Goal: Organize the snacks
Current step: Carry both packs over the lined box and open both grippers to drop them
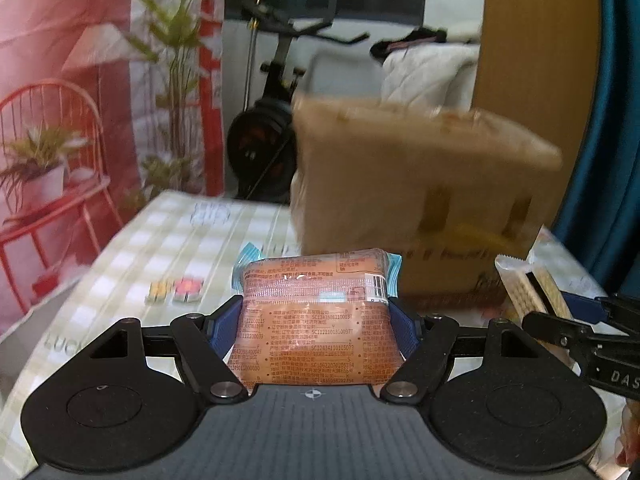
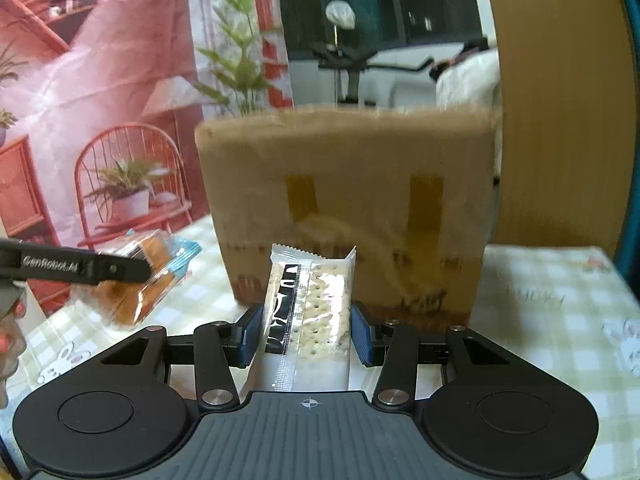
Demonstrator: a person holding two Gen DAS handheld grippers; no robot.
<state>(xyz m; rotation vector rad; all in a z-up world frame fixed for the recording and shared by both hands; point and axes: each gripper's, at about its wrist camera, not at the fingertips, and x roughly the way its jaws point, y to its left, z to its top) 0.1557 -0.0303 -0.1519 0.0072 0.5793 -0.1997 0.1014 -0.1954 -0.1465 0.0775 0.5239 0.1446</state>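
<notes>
My left gripper (image 1: 316,312) is shut on an orange cake packet (image 1: 316,312) with blue ends, held above the table; it also shows in the right wrist view (image 2: 136,284) at the left. My right gripper (image 2: 306,328) is shut on a clear cracker packet (image 2: 308,320) with a black stripe; it shows in the left wrist view (image 1: 532,288) at the right edge. A brown cardboard box (image 2: 348,204) stands right in front of both grippers, also in the left wrist view (image 1: 416,192).
The table has a green-and-white checked cloth (image 1: 168,248). A wooden panel (image 2: 560,100) stands behind the box on the right. A red printed curtain (image 2: 80,80) hangs at the left, an exercise bike (image 1: 272,120) beyond the table.
</notes>
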